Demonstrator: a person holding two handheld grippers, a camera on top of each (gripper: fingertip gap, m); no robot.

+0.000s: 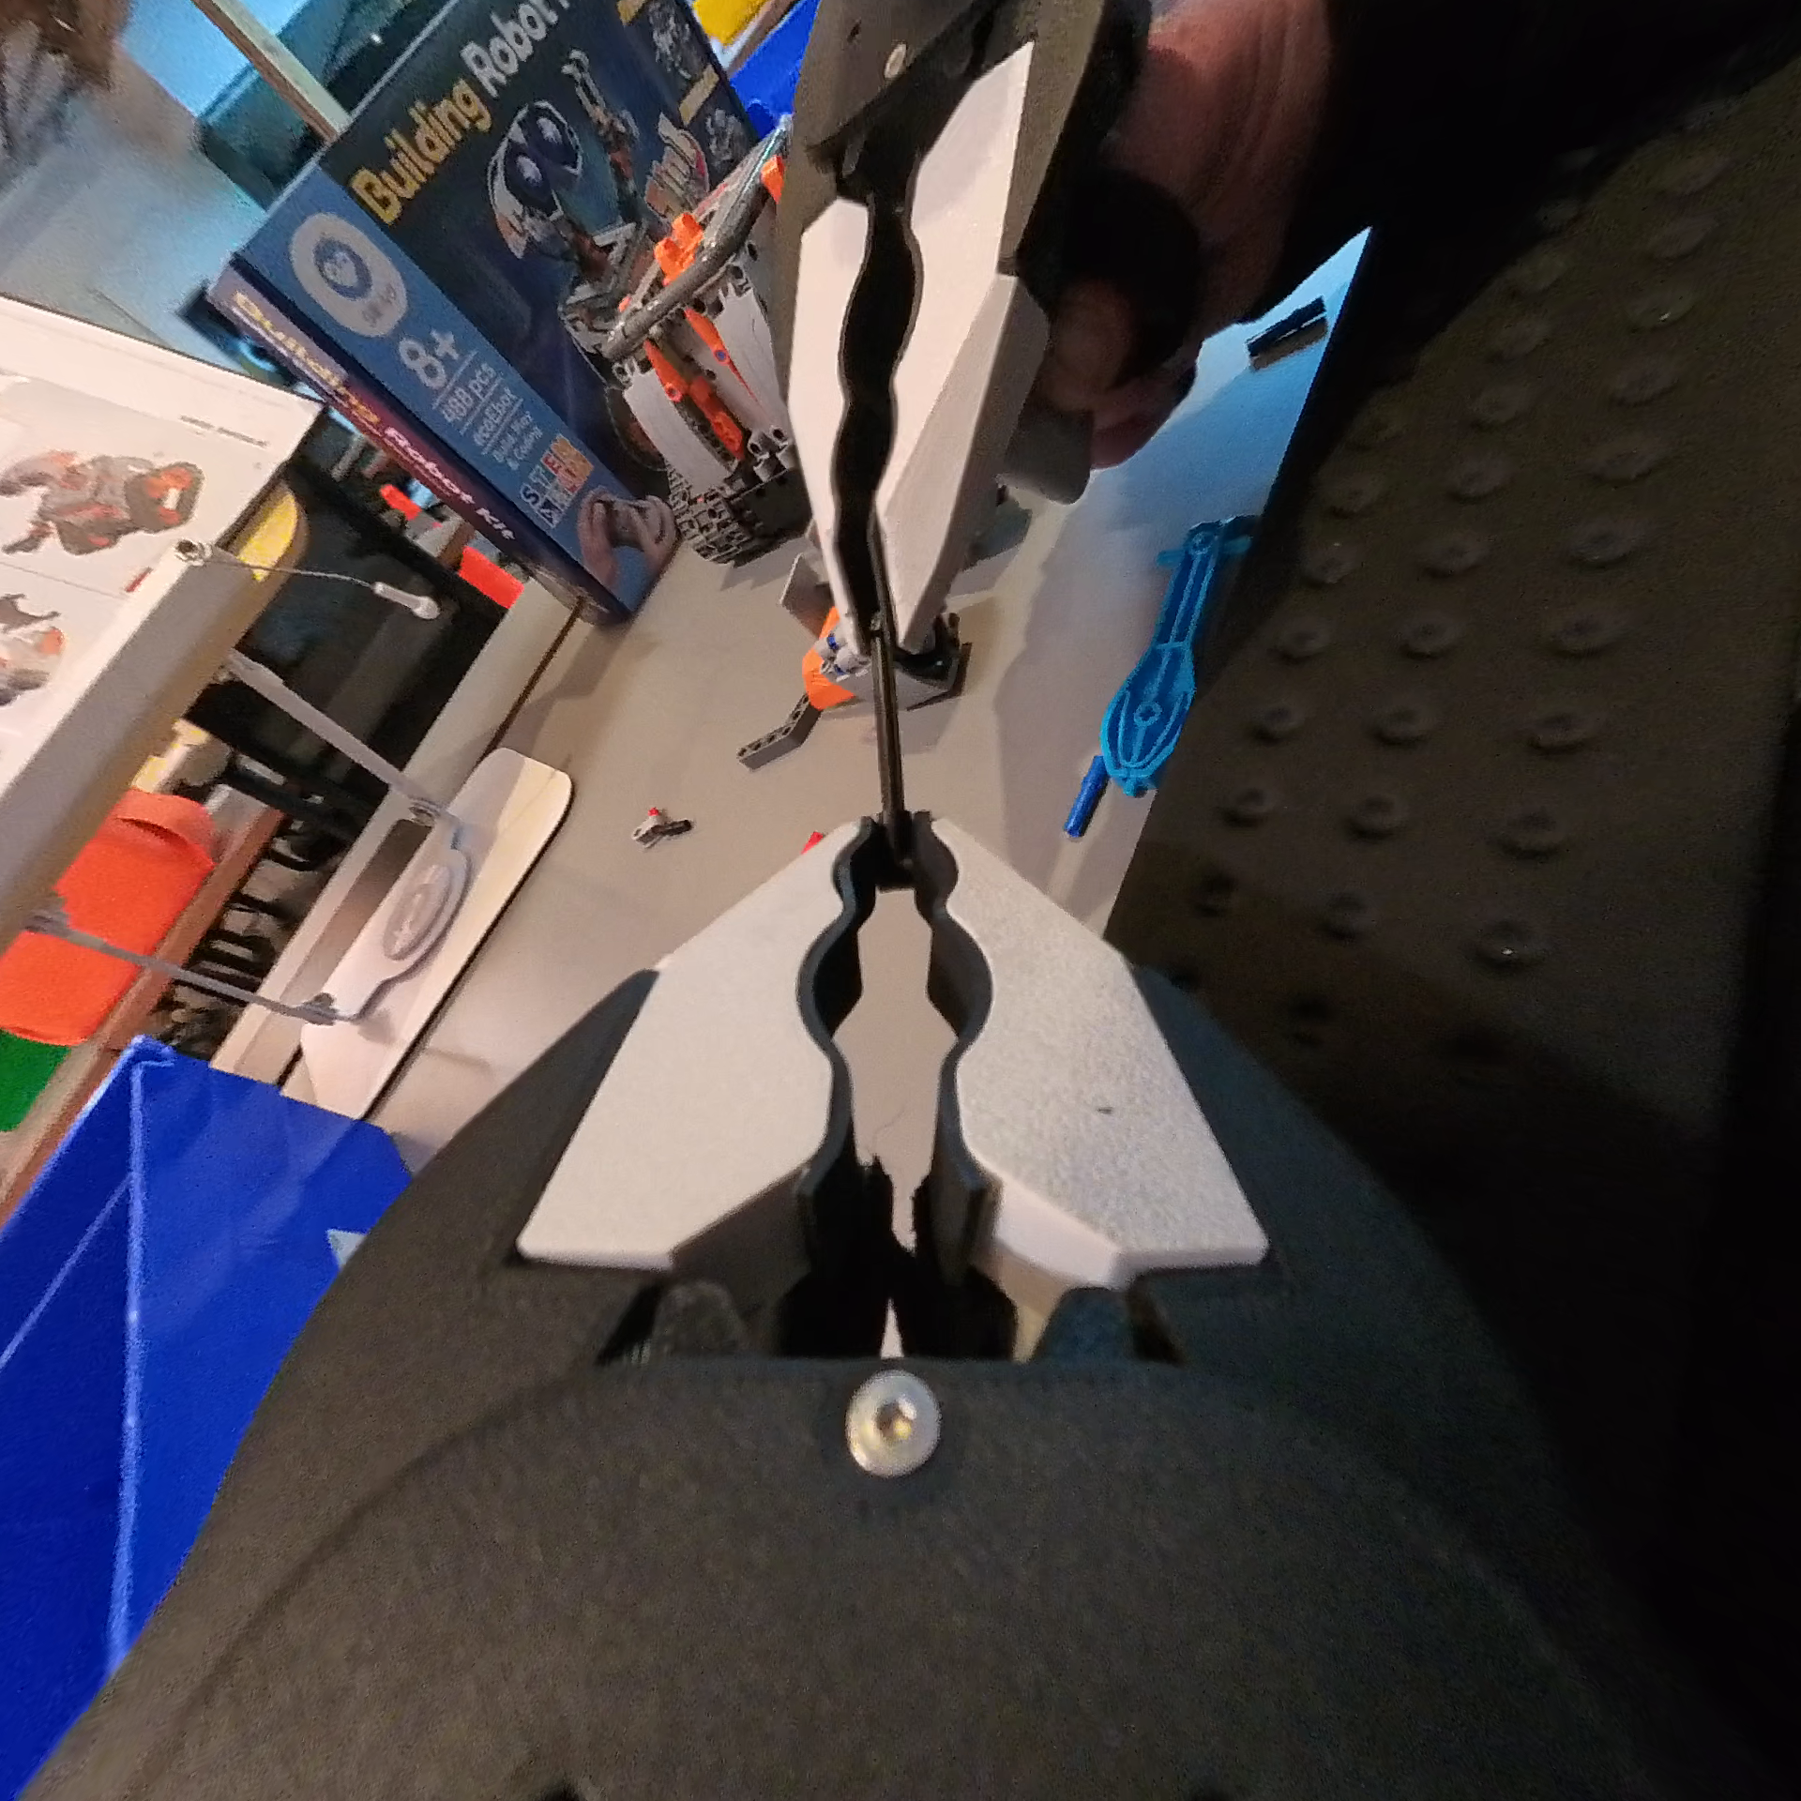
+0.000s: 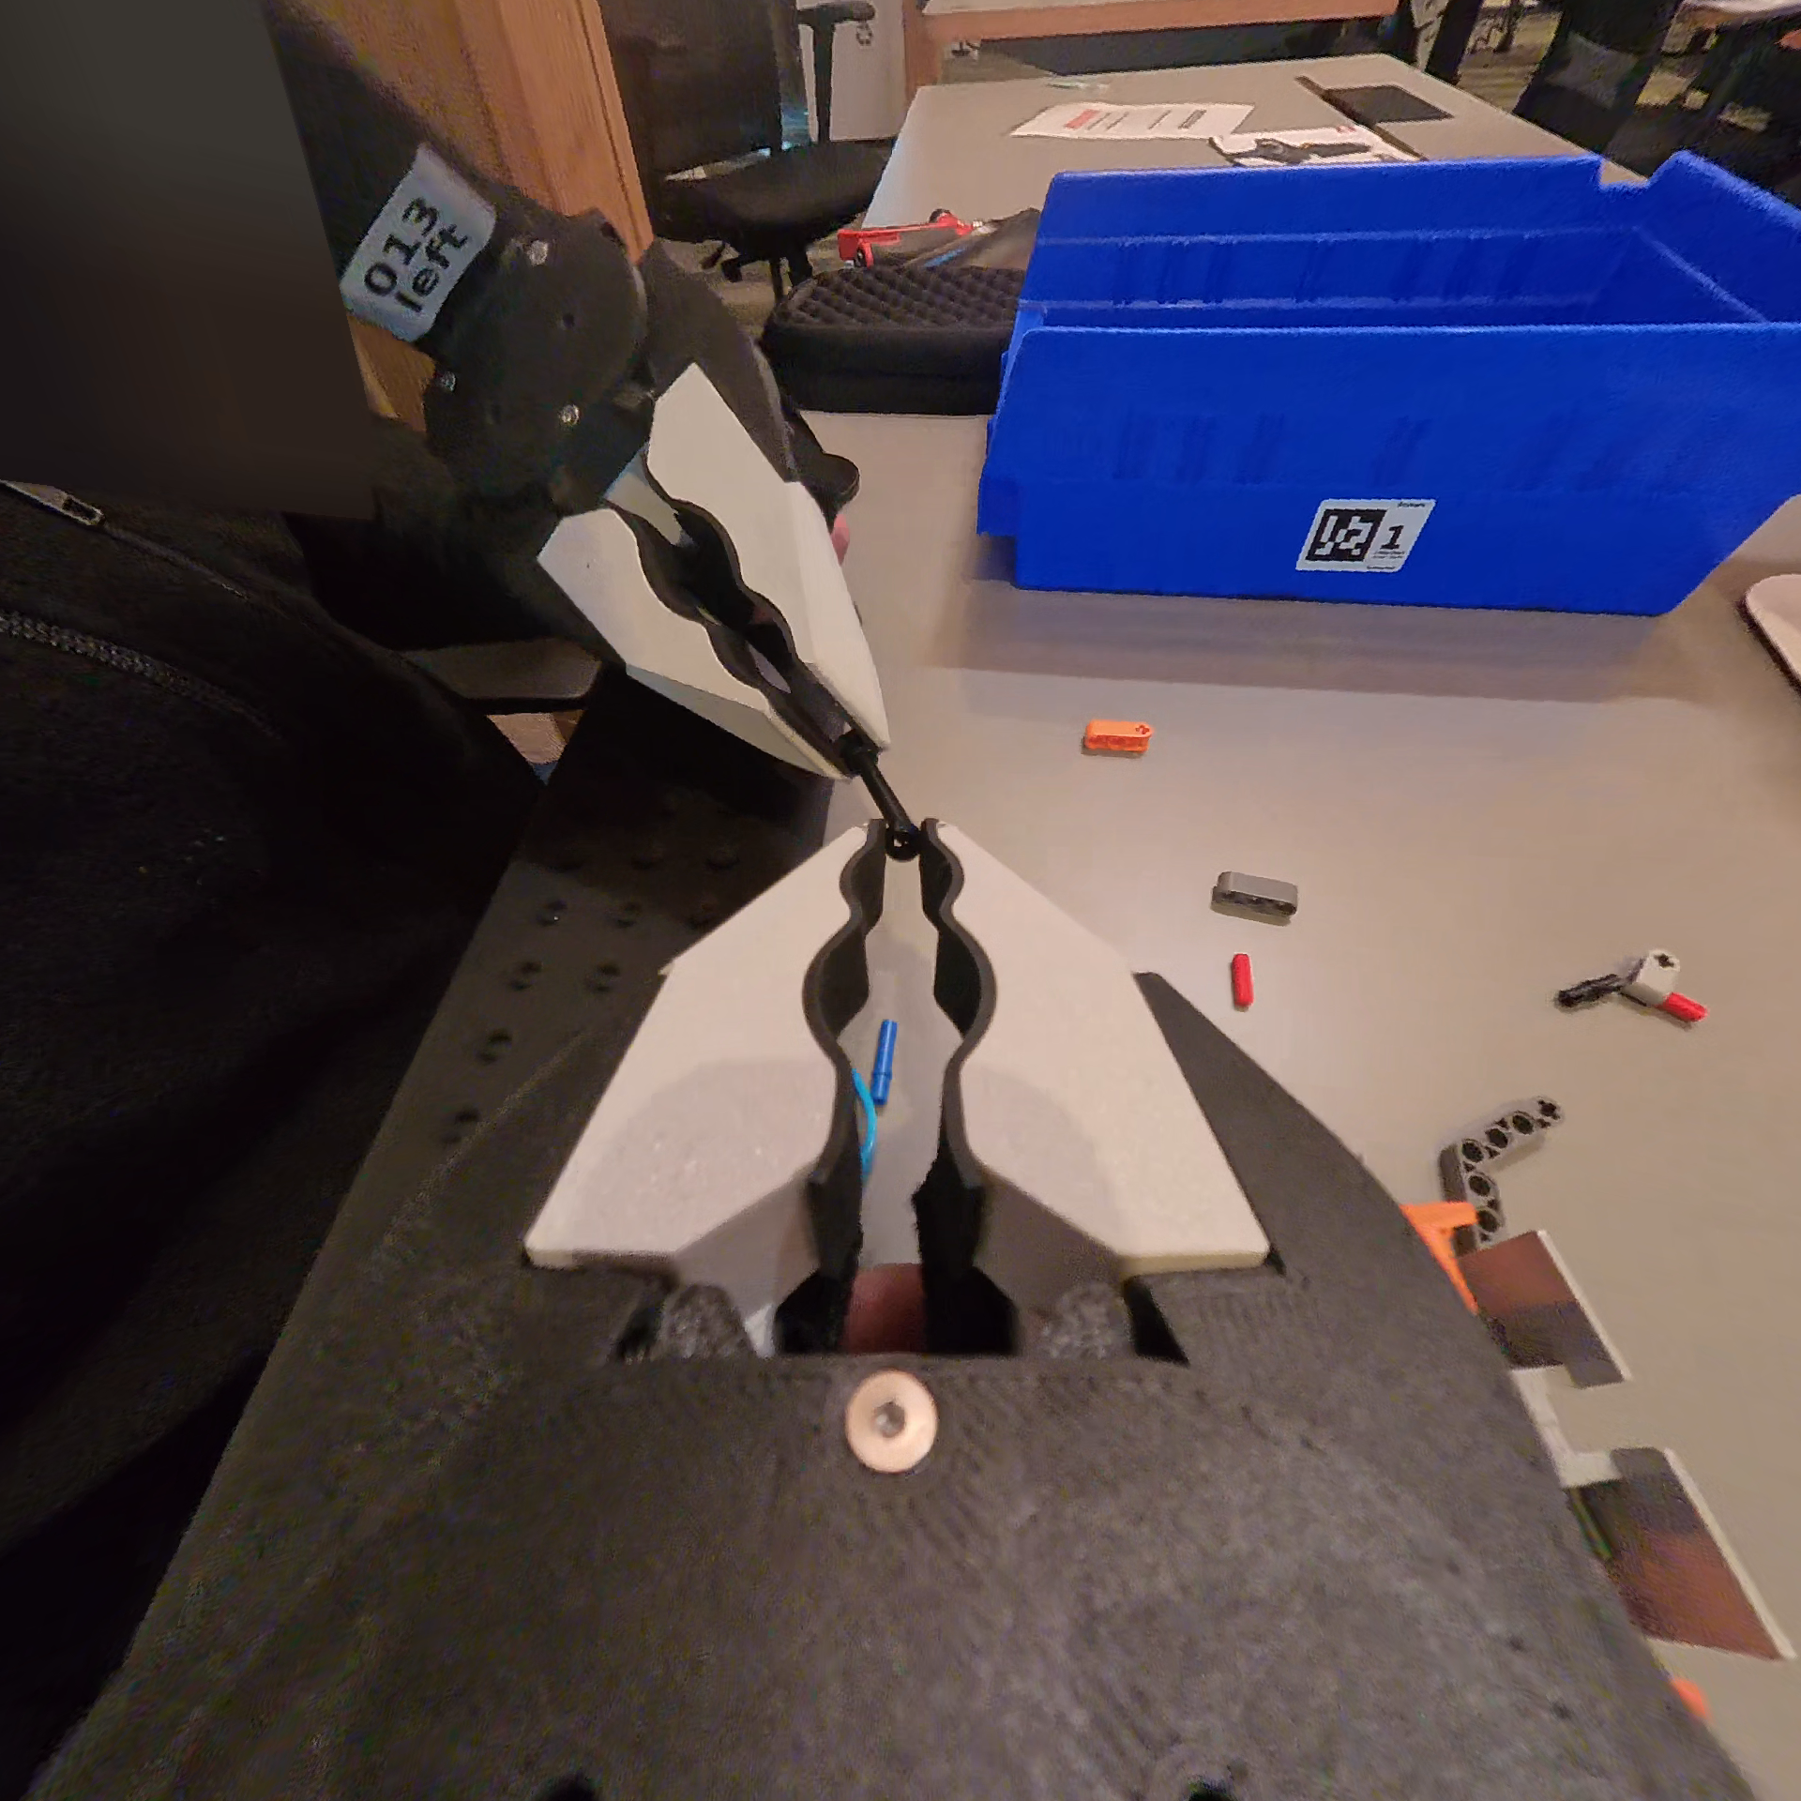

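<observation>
Axle, black and thin point(image 1: 889, 741), spans the gap between the two grippers above the grey table point(image 1: 1023, 682), one end pinched in each. The left gripper point(image 1: 892, 843) has its tips closed narrowly on the near end; the right gripper point(image 1: 870, 638) clamps the far end, its tips closed tight around the rod. From the right wrist view the same holds: right gripper point(image 2: 901, 838) nipping one end, left gripper point(image 2: 858, 755) the other, the axle point(image 2: 882, 794) bridging them.

I'd judge the rod light, stiff plastic, smooth and thin enough to slip or twist unless gripped squarely near its ends, and likely to bend if levered sideways.

The fingers are pale, matte wedges with wavy black rubber liners, set in rough, grainy black bodies. A black dimpled mat point(image 1: 1511, 682) lies along the right side. Small loose parts are scattered on the table: an orange piece point(image 2: 1117, 735), a grey link point(image 2: 1255, 894), a red pin point(image 2: 1241, 978), an angled grey beam point(image 2: 1491, 1150). A glossy blue bin point(image 2: 1364, 390) stands farther off, and a blue tool point(image 1: 1160, 672) lies by the mat. A half-built orange-and-white model point(image 1: 702, 370) sits against a printed kit box point(image 1: 468, 292).
</observation>
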